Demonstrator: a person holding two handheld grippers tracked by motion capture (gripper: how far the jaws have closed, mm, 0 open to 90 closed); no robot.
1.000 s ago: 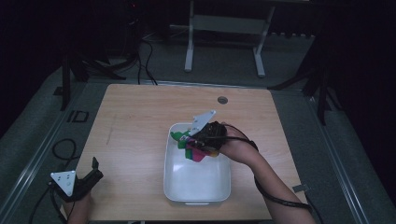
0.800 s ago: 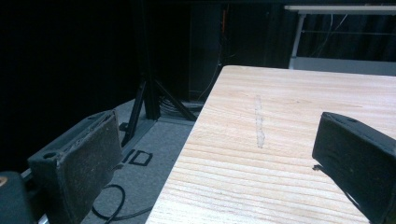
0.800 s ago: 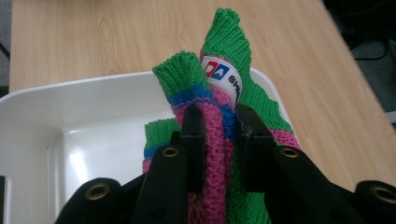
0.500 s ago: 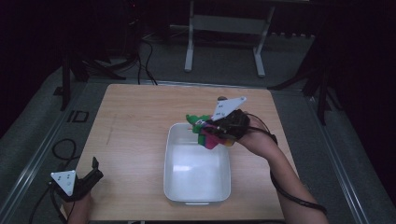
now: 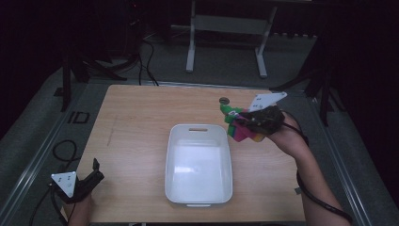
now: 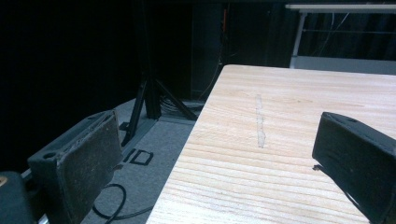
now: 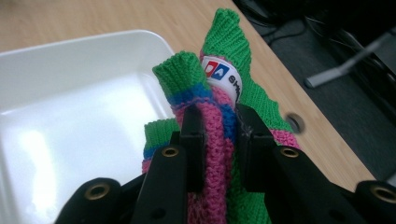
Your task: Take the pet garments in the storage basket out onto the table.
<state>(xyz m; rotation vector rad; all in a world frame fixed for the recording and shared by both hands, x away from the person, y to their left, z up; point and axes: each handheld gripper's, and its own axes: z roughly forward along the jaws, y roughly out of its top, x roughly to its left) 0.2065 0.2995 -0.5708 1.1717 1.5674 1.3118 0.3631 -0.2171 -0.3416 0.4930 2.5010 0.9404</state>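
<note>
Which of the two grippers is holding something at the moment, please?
The right gripper, raised beside the white tub, is clamped on a green, pink and blue knitted piece. The left gripper stands open over bare table.

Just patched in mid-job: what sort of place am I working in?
Probably a lab or recording studio: a bare wooden table in a dark room, cables across the grey floor, and metal stands behind.

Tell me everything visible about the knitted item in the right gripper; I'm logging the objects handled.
The knitted item is a soft woollen piece in green, pink and blue bands, with some yellow in the high view. A white tag with printed letters shows among its folds. It hangs bunched and pinched between the jaws of the right gripper, held off the table beside the far right corner of the white bin, outside it. Nothing else touches it.
</note>
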